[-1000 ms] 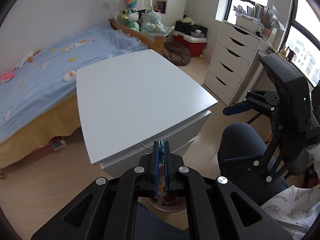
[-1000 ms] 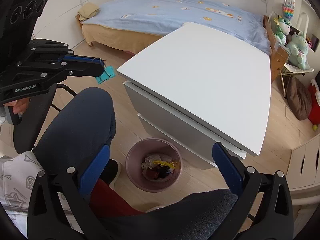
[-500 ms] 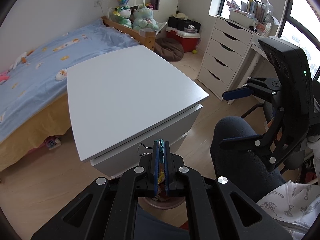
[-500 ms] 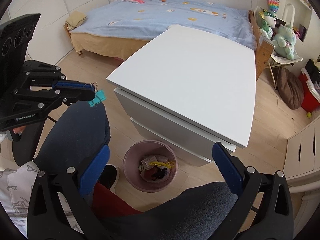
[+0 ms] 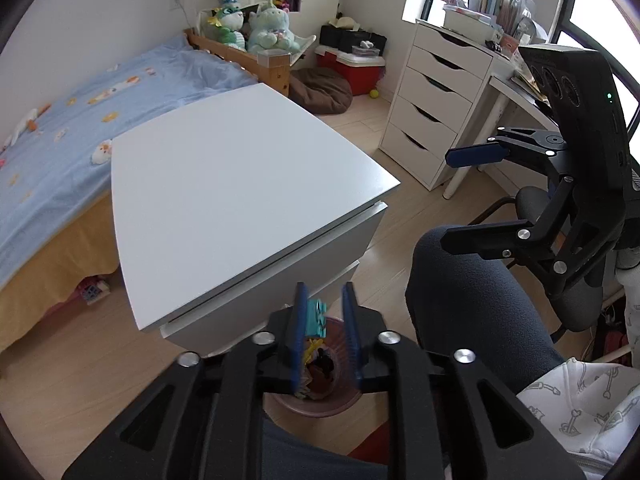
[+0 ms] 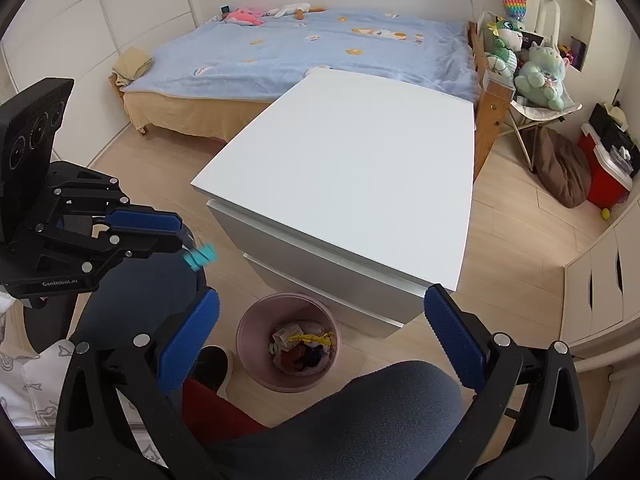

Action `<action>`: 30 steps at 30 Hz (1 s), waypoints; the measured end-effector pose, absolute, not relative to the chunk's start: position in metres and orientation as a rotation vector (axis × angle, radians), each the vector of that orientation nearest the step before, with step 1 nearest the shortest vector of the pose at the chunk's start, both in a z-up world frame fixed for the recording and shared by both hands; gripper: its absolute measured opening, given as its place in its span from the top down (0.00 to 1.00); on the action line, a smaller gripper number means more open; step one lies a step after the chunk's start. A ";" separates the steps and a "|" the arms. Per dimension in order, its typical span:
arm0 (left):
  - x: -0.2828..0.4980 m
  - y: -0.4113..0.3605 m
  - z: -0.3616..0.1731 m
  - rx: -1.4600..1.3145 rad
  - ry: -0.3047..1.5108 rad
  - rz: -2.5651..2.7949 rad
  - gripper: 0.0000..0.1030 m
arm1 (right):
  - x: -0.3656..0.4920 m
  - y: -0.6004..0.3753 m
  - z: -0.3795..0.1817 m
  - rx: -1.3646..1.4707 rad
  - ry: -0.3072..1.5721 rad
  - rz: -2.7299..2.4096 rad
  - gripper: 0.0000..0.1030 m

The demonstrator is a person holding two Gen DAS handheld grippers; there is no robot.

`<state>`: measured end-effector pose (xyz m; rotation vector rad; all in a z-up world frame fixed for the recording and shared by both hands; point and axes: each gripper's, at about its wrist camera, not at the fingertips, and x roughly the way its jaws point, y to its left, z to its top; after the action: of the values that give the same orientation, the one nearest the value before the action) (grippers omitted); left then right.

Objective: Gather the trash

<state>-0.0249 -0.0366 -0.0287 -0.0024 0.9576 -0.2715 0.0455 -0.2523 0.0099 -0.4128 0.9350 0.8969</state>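
Note:
My left gripper (image 5: 323, 292) hangs over the pink trash bin (image 5: 294, 404) with its jaws opening. A teal binder clip (image 5: 316, 318) sits loose in the gap, against the left pad, with the right pad clear of it. From the right wrist view the left gripper (image 6: 180, 234) is at the left, and the clip (image 6: 200, 258) shows blurred at its tip, above and left of the bin (image 6: 245, 330). The bin holds several bits of trash. My right gripper (image 6: 323, 298) is wide open and empty, above the bin, and it also shows at the right as the right gripper (image 5: 460, 196).
A white table (image 5: 240, 184) stands just behind the bin, its top bare. The person's dark-trousered knees (image 6: 400, 408) flank the bin. A bed (image 6: 320, 48) lies beyond the table, and a white drawer unit (image 5: 432, 104) stands at the right.
The left jaws, shut on the teal clip before, have parted, and the clip now lies loose between them. The right gripper has shifted a little and stays open.

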 end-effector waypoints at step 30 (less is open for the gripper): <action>0.001 0.025 0.012 -0.122 0.806 -0.032 0.07 | 0.073 -0.220 0.059 -0.311 0.813 0.816 0.03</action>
<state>0.0007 0.0251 0.0116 -0.1221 0.8063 -0.0321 0.0734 -0.2201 0.0592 -0.3108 0.8132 0.8164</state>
